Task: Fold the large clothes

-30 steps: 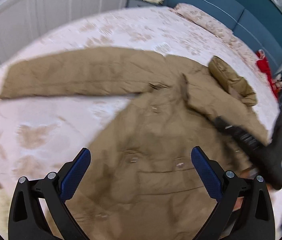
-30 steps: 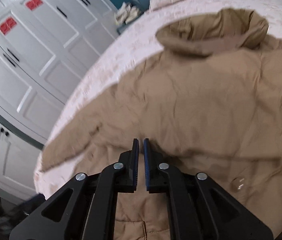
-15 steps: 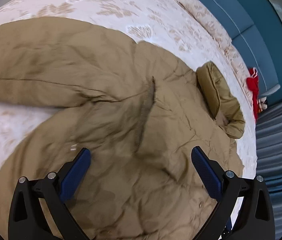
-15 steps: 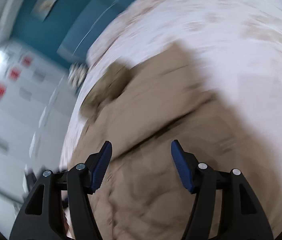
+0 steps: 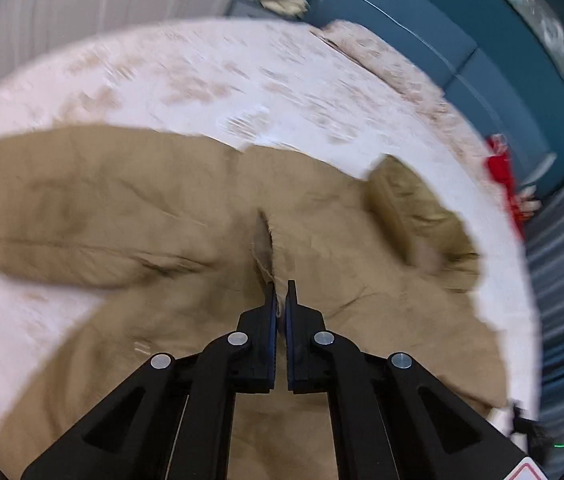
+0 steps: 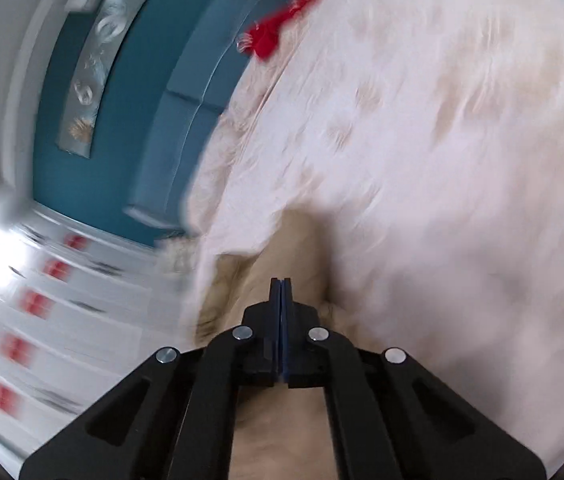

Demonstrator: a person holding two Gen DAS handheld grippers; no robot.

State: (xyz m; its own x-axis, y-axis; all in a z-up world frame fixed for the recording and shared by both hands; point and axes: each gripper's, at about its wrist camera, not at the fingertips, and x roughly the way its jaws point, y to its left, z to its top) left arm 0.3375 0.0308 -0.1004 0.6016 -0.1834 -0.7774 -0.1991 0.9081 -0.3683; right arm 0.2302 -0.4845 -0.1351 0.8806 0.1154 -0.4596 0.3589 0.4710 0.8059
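One tan coat [image 5: 354, 264] lies spread on the bed [image 5: 209, 76], which carries a pale floral cover. One sleeve [image 5: 61, 216] extends to the left; one hood [image 5: 414, 208] lies bunched at the coat's upper right.

Left gripper [image 5: 280, 296]: jaws closed on a raised ridge of the coat's fabric near the front opening.

Right gripper [image 6: 280, 292]: jaws pressed together, with tan fabric directly around and under them; the view is blurred, so whether cloth is pinched between them cannot be told.

Other items counted: one red object [image 5: 502, 168] at the bed's far edge, one blue headboard [image 5: 422, 28], one white wardrobe front [image 6: 41, 312] bearing several red labels.
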